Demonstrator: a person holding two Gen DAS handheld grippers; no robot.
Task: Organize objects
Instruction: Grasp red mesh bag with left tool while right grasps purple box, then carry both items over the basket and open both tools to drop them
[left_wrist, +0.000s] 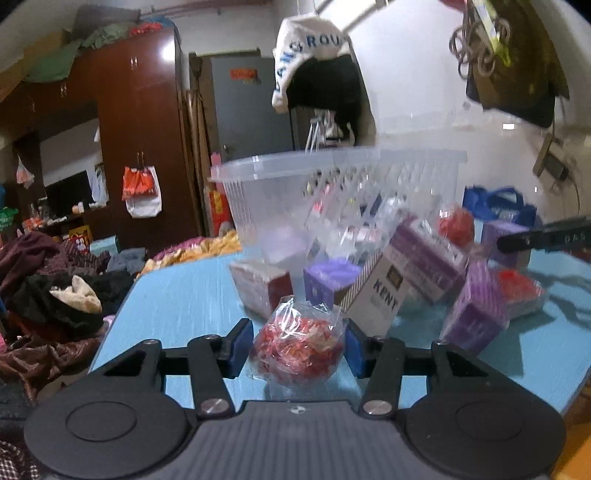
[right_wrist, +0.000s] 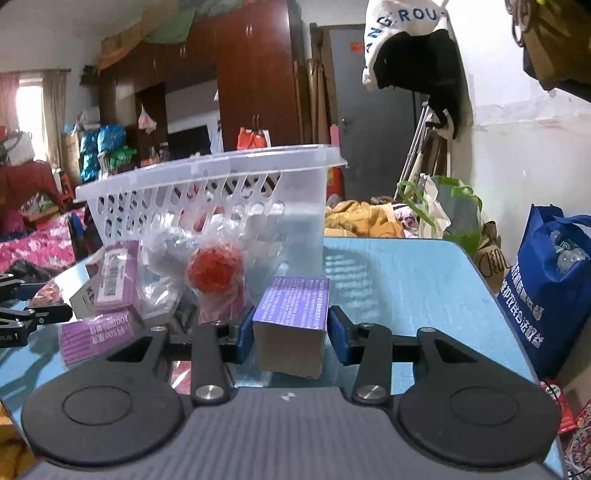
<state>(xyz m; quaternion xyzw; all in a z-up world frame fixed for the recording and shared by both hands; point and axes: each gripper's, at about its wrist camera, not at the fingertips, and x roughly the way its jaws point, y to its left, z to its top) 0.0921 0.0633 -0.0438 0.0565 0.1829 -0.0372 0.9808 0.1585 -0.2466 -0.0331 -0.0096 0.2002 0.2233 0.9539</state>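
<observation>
- Near the clear basket (left_wrist: 332, 184), the left gripper (left_wrist: 295, 349) pinches a crinkly red-filled bag (left_wrist: 297, 347); slippery film could slide free.
- Before that basket, the right gripper (right_wrist: 291, 332) clamps a purple box (right_wrist: 291, 314); lifting could nudge the neighbouring heap.

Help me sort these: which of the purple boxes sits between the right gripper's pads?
The purple box with printed text on top, nearest the camera, between the right gripper pads. The other purple boxes lie left, by the basket.

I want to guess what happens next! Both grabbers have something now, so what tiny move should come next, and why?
Probably lift both a little: the left gripper pinches the red bag, the right gripper the purple box, and the clear basket stands behind, rim higher.
</observation>
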